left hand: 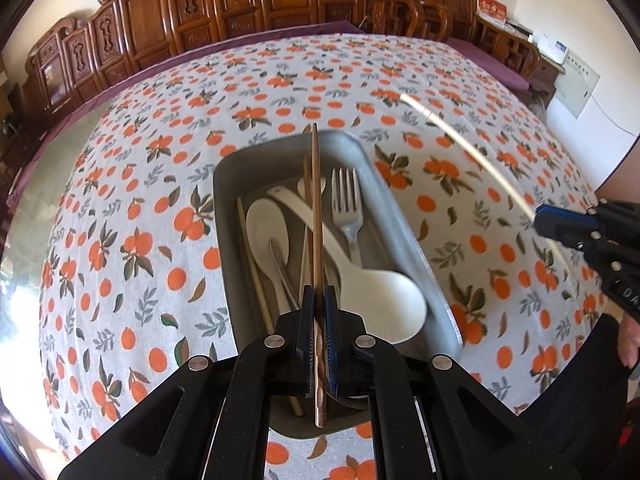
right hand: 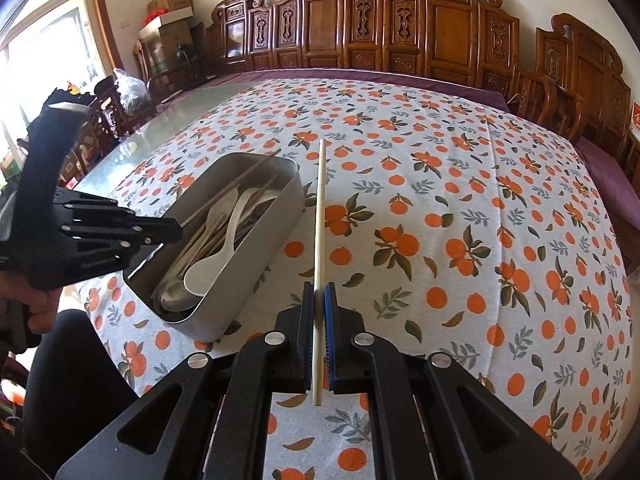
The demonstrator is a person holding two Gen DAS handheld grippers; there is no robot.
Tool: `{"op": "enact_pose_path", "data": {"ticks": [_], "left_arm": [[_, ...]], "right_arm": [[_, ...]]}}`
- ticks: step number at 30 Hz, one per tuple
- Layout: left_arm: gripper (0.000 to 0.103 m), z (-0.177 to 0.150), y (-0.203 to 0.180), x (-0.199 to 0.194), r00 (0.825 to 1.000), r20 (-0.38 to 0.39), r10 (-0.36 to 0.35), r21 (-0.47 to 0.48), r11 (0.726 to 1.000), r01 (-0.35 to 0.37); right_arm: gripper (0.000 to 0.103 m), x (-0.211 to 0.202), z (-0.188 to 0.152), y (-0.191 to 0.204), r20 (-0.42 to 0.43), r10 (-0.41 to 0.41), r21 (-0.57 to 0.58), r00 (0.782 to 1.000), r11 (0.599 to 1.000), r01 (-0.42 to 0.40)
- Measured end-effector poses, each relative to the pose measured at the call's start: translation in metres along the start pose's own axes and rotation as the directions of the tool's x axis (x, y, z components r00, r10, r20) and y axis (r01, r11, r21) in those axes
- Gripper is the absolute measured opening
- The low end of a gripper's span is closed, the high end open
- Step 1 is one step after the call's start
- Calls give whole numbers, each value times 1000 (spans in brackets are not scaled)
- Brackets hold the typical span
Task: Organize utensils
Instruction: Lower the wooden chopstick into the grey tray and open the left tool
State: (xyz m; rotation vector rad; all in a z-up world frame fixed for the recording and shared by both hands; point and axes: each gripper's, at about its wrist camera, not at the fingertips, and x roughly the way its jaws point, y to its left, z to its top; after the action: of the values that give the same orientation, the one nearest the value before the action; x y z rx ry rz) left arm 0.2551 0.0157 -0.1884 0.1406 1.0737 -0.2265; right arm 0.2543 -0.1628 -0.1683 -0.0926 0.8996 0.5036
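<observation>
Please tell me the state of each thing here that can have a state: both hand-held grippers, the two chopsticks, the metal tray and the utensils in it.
Left hand-held gripper: shut on brown chopstick.
Right hand-held gripper: shut on pale chopstick.
Brown chopstick: held above the tray.
Pale chopstick: held over the tablecloth, beside the tray.
Metal tray: open, partly filled.
White spoons, fork: lying loose in the tray.

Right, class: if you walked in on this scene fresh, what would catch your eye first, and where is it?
First, the orange-print tablecloth covering the whole table. Then the metal tray near its front edge, crowded with white spoons, a fork and chopsticks. Lastly the two grippers: the left gripper is shut on a brown chopstick over the tray, the right gripper shut on a pale chopstick beside it.
</observation>
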Motion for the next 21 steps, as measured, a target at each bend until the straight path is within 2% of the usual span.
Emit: {"op": "enact_pose_path", "data": {"ticks": [10,16,19,21], "left_arm": [[4,-6,7,16,999,-34,10,-21,1000,-11],[8,-9,13,10,1000,-17,3,-58,998,-4],[30,-11,17,1,1000,12,5,-76,997,-4],[37,-12,19,-6,999,35,17,-85,996,-14]], "right_arm": [[6,2,-1,4,-8,8,-5,1000,1000,-8],[6,4,0,13,-9,21,-12,1000,1000,-21],[6,5,2,19,-6,34,-12,999,999,-34],[6,6,4,23,-3,42,-12,999,999,-42]]}}
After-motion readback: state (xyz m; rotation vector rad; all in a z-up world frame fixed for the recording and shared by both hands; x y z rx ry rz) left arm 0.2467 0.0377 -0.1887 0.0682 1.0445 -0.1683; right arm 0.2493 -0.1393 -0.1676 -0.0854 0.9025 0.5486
